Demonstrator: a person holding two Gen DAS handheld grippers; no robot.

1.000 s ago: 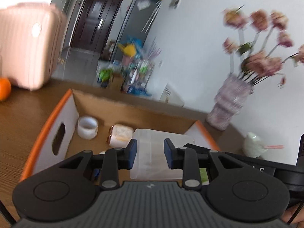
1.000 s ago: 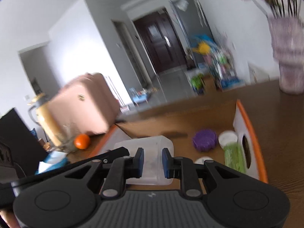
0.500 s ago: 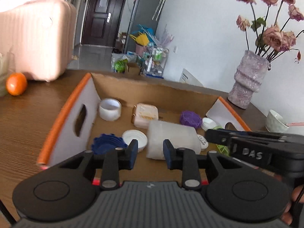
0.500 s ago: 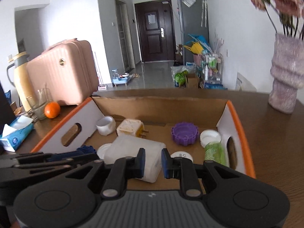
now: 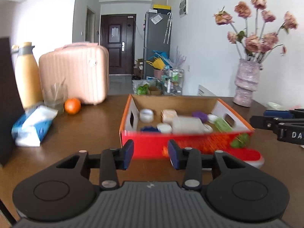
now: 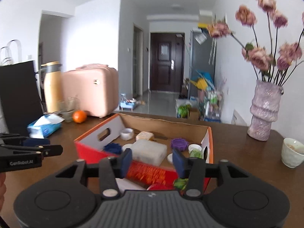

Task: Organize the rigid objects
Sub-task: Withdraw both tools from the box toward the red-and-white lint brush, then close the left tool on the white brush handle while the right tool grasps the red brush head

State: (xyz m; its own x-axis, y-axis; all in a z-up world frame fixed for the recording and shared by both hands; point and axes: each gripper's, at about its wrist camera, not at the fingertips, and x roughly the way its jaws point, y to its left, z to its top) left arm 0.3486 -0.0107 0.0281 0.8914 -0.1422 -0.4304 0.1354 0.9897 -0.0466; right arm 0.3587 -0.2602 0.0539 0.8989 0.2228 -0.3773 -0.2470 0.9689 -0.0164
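A cardboard box with a red front and orange rim stands on the brown table. In it lie a translucent plastic container, a white cup, a beige block, purple, blue and white lids, and a green bottle. My left gripper hangs short of the box front, jaws opening, nothing between them. My right gripper hovers at the near edge of the box, short of the container, jaws opening and empty.
Left of the box are a tissue pack, an orange, a glass, a yellow flask and a pink suitcase. A vase of flowers and a white cup stand to the right.
Both grippers have drawn back from over the box to its near side and their jaws stand wider. The translucent container, by their tips a second ago, lies in the box.
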